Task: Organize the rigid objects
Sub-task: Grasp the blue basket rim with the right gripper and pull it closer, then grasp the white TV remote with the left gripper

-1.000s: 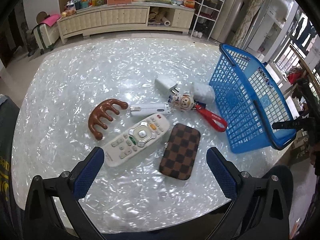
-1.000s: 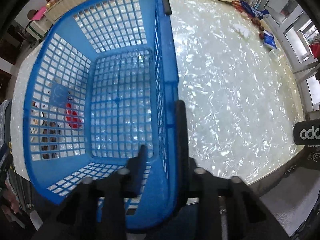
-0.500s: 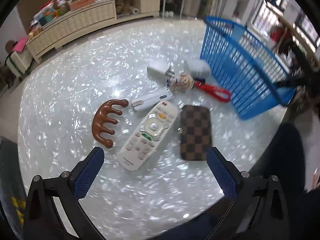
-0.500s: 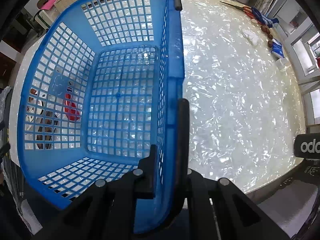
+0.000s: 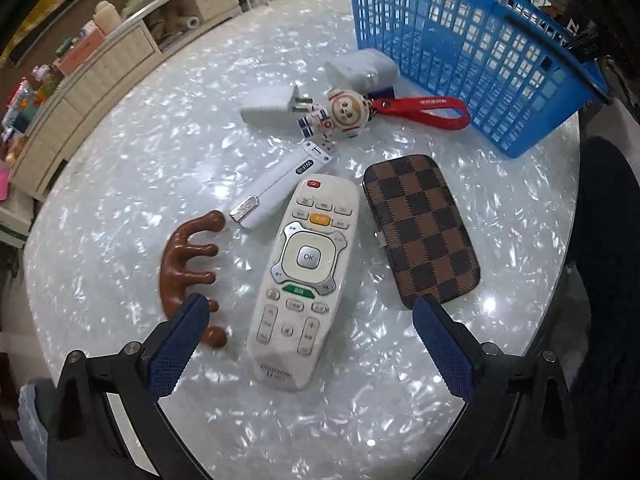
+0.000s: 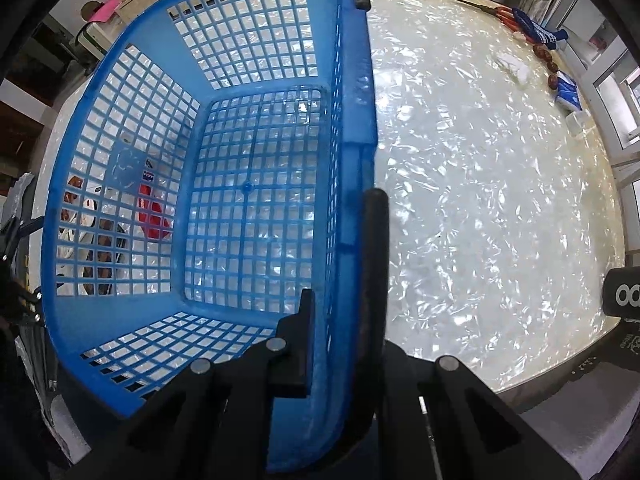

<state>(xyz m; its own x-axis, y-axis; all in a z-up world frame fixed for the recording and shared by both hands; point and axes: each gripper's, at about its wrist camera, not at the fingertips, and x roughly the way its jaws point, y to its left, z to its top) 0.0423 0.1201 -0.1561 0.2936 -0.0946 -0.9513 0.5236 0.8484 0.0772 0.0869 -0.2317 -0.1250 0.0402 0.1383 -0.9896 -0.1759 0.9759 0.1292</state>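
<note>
The left gripper [image 5: 308,334] hangs with fingers spread wide, the remote [image 5: 305,276] lying between them on the table [image 5: 120,184], massager [image 5: 188,264] and case [image 5: 422,230] alongside. The right gripper [image 6: 340,312] is clamped on the basket [image 6: 352,128] rim.

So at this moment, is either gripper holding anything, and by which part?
The right gripper is clamped on the blue basket by its side wall at the rim. The left gripper is open, holding nothing.
</note>
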